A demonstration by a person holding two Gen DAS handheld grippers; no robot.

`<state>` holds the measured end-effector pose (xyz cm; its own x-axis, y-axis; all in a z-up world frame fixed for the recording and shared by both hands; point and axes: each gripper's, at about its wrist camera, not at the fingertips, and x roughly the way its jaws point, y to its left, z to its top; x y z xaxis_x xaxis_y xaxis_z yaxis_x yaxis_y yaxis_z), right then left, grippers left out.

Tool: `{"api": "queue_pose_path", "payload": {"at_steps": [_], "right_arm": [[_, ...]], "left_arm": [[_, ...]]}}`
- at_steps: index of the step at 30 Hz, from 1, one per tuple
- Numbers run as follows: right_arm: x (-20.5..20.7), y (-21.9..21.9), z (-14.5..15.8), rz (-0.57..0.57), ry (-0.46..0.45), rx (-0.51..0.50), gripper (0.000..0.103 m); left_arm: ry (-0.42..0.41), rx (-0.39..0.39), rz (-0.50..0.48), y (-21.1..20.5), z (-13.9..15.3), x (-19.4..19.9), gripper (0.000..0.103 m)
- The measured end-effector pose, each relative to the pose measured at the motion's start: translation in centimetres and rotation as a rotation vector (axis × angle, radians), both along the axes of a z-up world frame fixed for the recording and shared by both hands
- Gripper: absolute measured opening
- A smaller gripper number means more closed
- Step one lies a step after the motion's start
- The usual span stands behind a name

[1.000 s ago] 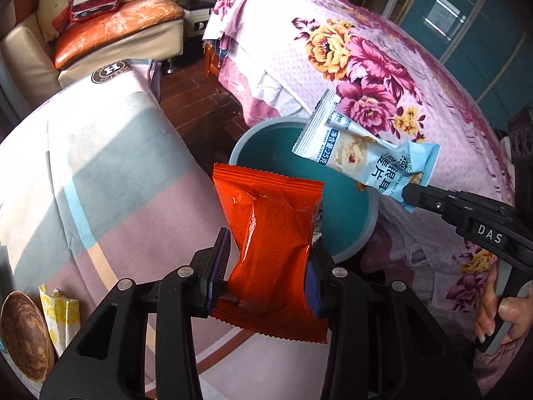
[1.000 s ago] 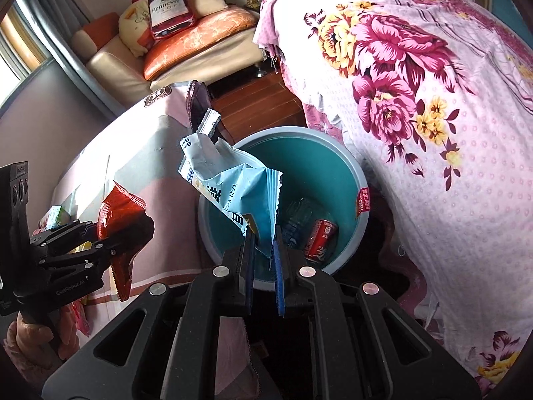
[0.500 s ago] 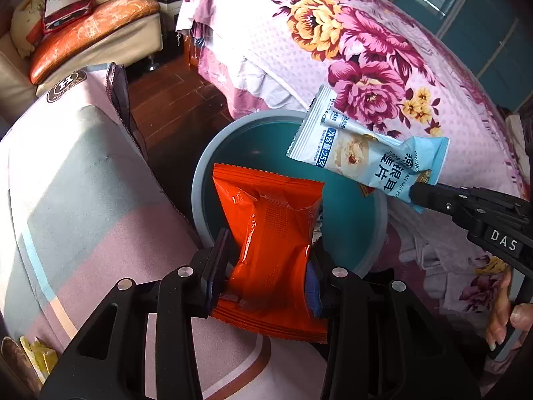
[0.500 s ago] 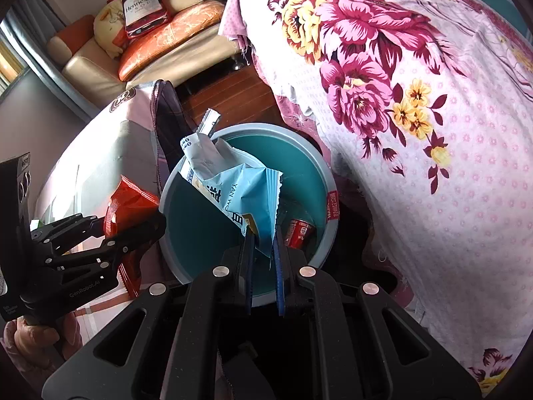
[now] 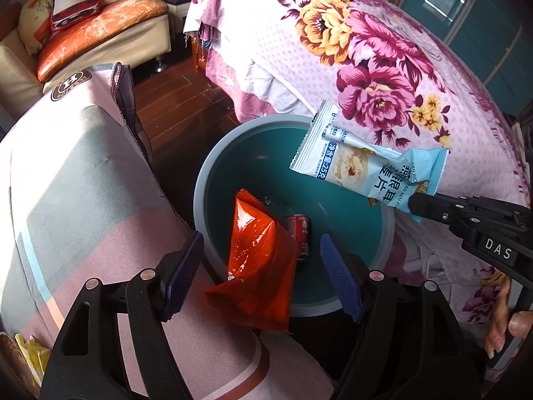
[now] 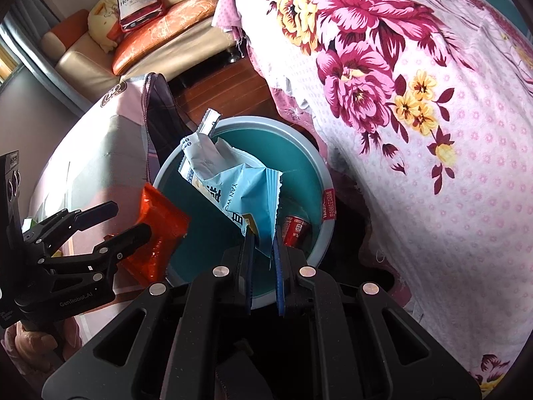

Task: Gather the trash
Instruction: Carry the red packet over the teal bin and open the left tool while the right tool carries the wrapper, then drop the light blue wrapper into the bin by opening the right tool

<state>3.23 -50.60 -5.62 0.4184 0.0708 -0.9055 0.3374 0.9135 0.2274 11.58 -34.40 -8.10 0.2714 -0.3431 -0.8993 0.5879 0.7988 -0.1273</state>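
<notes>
A round teal bin stands on the floor with a red can at its bottom. My left gripper hangs over the bin's near rim with its jaws opening. An orange snack packet sits loose between them, tilted, touching neither pad. My right gripper is shut on a light blue wrapper, holding it over the bin. The right wrist view shows the left gripper spread wide at the left, the orange packet beside its lower finger, and the can.
A bed with a pink floral cover borders the bin on the right. A surface under a pink and grey checked cloth lies to the left. Behind are dark wood floor and a sofa with an orange cushion.
The left jaws have spread apart and let go of the orange packet, which has dropped and tilted toward the bin. Both grippers came closer over the bin. The right keeps its wrapper.
</notes>
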Motion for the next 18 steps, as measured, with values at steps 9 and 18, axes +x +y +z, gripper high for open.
{"api": "queue_pose_path", "payload": {"at_steps": [9,18], "right_arm": [[0.7,1.0,-0.3,0.028,0.022,-0.012,0.01],[1.1,2.1,0.0,0.034,0.037,-0.018,0.026]], "left_arm": [[-0.018,-0.001,0.048,2.3,0.3,-0.6,0.087],[-0.034,-0.004,0.068,4.4,0.9,-1.1,0.088]]}}
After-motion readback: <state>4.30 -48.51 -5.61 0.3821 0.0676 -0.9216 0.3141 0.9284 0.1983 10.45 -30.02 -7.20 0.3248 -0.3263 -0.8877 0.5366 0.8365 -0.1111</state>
